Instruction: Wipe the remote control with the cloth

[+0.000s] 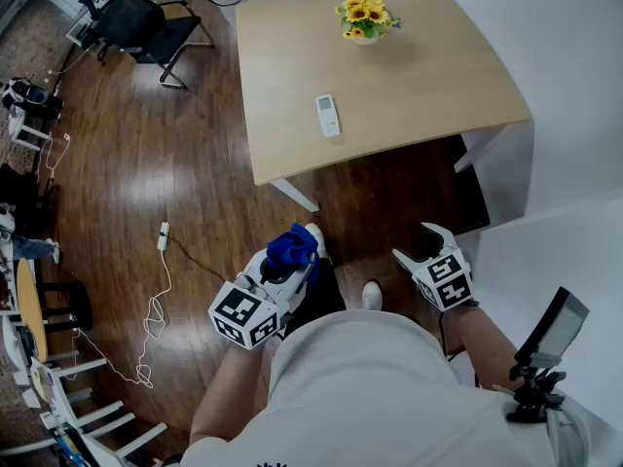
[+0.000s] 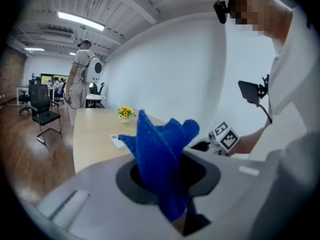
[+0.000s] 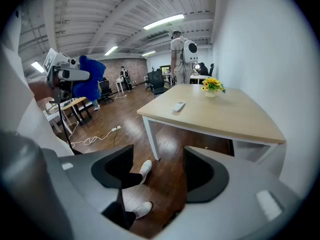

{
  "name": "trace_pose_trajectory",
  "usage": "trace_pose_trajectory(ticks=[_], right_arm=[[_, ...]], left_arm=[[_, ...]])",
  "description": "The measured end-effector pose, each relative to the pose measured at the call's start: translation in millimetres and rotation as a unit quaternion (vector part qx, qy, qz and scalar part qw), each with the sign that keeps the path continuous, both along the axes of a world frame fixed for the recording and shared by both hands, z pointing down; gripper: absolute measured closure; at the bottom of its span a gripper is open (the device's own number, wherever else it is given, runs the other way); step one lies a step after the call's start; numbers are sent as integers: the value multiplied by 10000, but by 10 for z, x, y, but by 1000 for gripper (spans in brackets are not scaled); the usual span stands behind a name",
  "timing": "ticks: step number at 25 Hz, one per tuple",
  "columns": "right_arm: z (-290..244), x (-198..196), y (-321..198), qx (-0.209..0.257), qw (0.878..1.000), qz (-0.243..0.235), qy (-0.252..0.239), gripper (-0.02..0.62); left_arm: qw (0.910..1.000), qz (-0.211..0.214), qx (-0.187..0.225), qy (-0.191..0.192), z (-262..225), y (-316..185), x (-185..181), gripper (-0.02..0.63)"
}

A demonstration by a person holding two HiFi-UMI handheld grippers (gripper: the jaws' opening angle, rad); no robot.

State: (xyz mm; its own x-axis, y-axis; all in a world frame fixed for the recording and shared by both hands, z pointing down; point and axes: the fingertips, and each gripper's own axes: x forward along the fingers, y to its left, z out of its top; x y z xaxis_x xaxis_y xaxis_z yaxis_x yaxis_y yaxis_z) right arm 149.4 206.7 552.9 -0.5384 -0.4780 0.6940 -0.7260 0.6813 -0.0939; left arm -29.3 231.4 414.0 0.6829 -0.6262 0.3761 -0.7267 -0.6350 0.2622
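Person on the wooden floor (image 1: 195,163), short of the table (image 1: 438,76) — cloth gripped, remote control not yet touched.
Left gripper (image 1: 297,261): jaws closed on a bunched blue cloth (image 1: 290,245), which sticks up from between them. Right gripper (image 1: 417,244): jaws partly apart with nothing held; only floor and the person's white shoes (image 1: 372,295) show through the gap. Remote control (image 1: 328,115): white, lying flat on the pale wood tabletop near its front edge, well apart from both grippers. Pot of yellow flowers (image 1: 365,17): upright, further back on the same table. Floor items — a black office chair (image 1: 146,27) beyond the table's left side and a white cable (image 1: 161,280) trailing near the left gripper.
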Motion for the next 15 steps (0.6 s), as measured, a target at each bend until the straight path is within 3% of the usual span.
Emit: trace_pose_trajectory(ticks=[7,15], right_arm=[[71,-197,-725,-30,9995,228,218,281],[72,-824,-1751,-169,9981,154,571,281]], left_arm=[[9996,274,113,-14,97,-802,-236,497],[9972,693,29,287,88,-1801,-700,497]])
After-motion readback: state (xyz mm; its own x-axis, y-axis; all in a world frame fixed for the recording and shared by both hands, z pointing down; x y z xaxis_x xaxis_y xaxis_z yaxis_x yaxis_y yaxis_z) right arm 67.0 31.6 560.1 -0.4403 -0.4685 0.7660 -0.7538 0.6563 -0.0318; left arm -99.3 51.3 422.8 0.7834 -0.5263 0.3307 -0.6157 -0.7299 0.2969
